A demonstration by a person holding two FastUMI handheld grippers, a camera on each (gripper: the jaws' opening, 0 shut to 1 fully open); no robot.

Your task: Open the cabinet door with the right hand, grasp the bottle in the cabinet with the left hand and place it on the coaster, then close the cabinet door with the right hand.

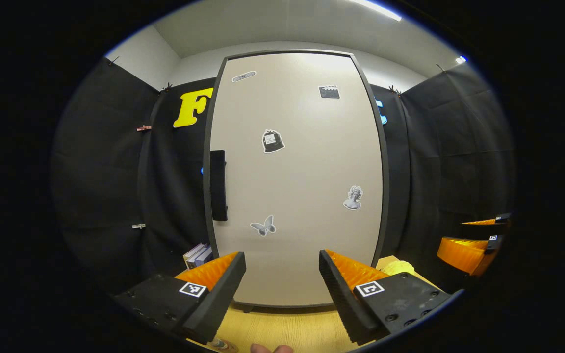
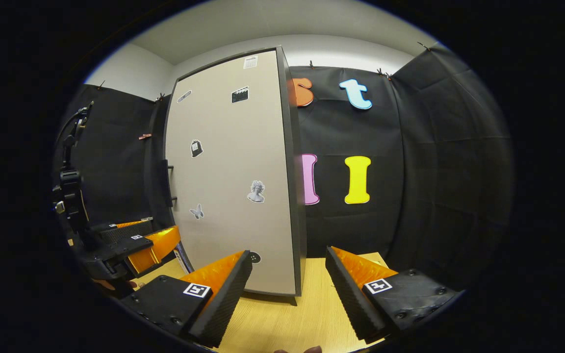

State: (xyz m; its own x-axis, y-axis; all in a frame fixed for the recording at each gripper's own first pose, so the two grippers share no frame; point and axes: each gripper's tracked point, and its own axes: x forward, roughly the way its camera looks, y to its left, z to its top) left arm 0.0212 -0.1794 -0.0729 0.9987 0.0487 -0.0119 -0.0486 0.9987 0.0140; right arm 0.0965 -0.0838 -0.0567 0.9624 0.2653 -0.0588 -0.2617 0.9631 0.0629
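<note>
The tall beige cabinet (image 1: 297,171) stands on the wooden table with its stickered door closed, so the bottle inside is hidden. A black vertical handle (image 1: 218,185) sits on the door's left edge. My left gripper (image 1: 282,274) is open and empty, facing the lower door from a short way off. In the right gripper view the cabinet (image 2: 233,171) is seen at an angle, its handle (image 2: 169,186) at the far left. My right gripper (image 2: 287,274) is open and empty, pointing at the cabinet's right front corner. A small round rim (image 1: 221,344), possibly the coaster, peeks out under my left finger.
Books (image 1: 198,255) lean left of the cabinet. A yellow lumpy object (image 1: 398,267) lies by its right foot. The right gripper (image 1: 451,235) hangs at the right of the left gripper view. The left gripper (image 2: 165,228) hangs low left in the right gripper view. Wooden table (image 2: 312,299) runs below.
</note>
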